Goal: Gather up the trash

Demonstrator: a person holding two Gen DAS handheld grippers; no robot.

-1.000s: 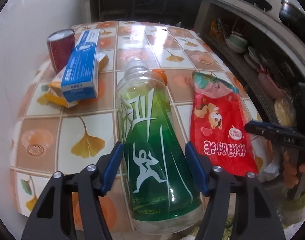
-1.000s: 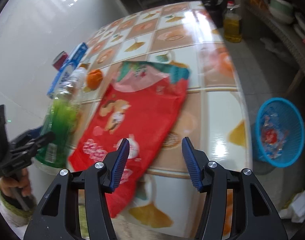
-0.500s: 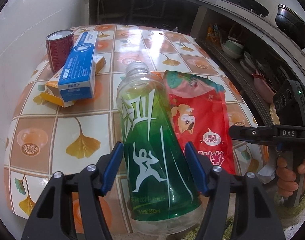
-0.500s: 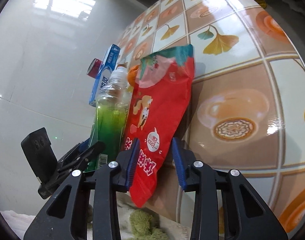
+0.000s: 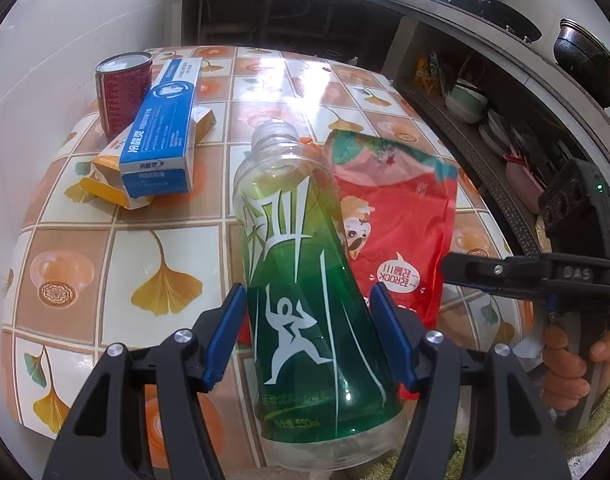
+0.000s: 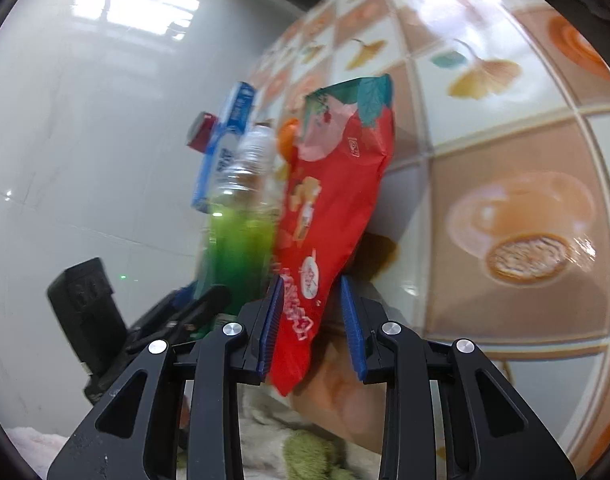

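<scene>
Left gripper (image 5: 305, 336): blue pads pressed on both sides of a green plastic bottle (image 5: 305, 280), gripped round its lower body, capless neck pointing away over the table (image 5: 85, 240). Jaws set wide, filled by the bottle.

Right gripper (image 6: 310, 320): jaws just closing in, red snack bag (image 6: 329, 200) between them. Left pad against the bag's lower edge; right pad apart from it, a gap visible, so no pinch yet. Bag's bottom corner hanging past the table edge, top end lifted and tilted up off the tiles.

In the left wrist view, red snack bag (image 5: 397, 220) just beside the bottle on its right, partly behind it, with the right gripper (image 5: 457, 270) reaching in from the right, held by a hand (image 5: 565, 364).

Farther out on the tile-and-leaf patterned table: blue carton (image 5: 161, 136) lying across a yellow box (image 5: 105, 184), red can (image 5: 123, 88) upright behind them near the white wall. Small orange object (image 6: 287, 136) behind the bag, too blurred to name. Shelf with bowls (image 5: 465, 102) and pots off to the right.
</scene>
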